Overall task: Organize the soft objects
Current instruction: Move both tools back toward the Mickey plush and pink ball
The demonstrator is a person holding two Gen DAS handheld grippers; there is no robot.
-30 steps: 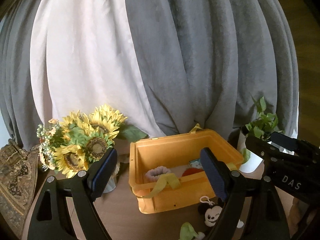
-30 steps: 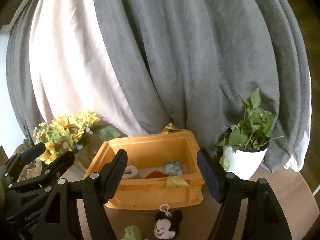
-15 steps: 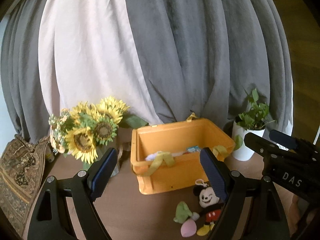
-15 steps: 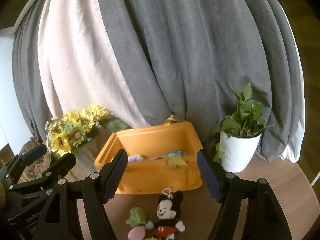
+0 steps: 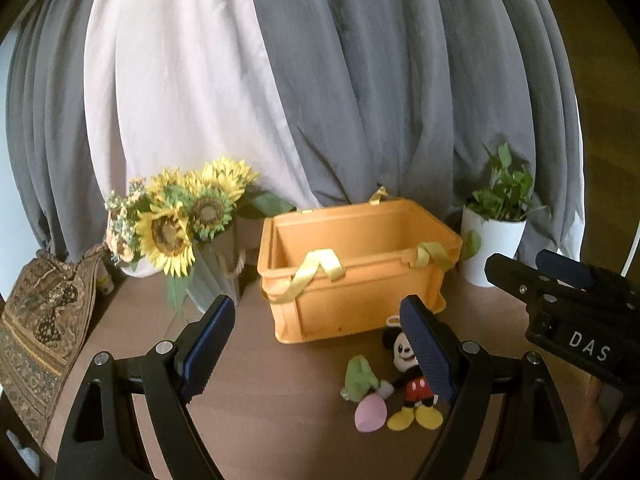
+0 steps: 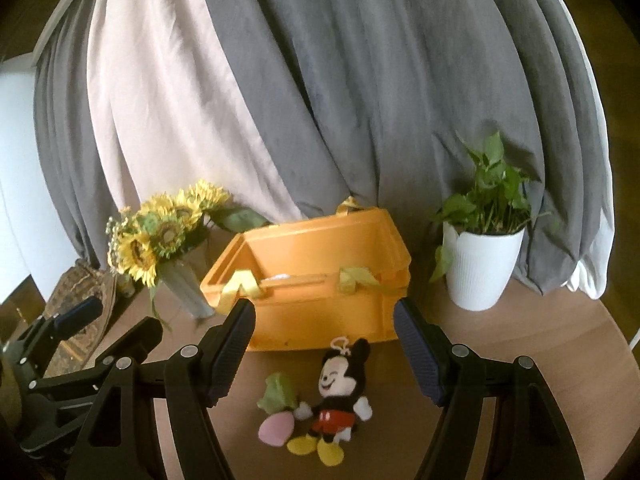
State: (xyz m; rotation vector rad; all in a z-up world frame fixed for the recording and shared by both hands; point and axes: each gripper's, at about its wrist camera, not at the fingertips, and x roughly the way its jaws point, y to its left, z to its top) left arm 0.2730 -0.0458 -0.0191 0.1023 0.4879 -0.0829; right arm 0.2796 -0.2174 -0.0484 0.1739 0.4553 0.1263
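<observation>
An orange plastic bin [image 5: 352, 280] with yellow ribbon handles stands on the wooden table; it also shows in the right wrist view [image 6: 316, 280]. In front of it lie a Mickey Mouse plush [image 5: 408, 376] [image 6: 340, 392] and a small pink and green plush radish [image 5: 366, 396] [image 6: 276, 412]. My left gripper [image 5: 320, 356] is open and empty, held above the table short of the toys. My right gripper [image 6: 324, 356] is open and empty, above the toys. The bin's contents are mostly hidden by its wall.
A sunflower bouquet in a vase [image 5: 180, 224] stands left of the bin. A white pot with a green plant [image 6: 484, 264] stands to its right. Grey and cream curtains [image 5: 320, 80] hang behind. A patterned cloth [image 5: 36, 320] lies at the far left.
Both grippers have pulled back and up from the bin, so the bin looks farther away and the plush toys in front of it have come fully into view. Both stay open.
</observation>
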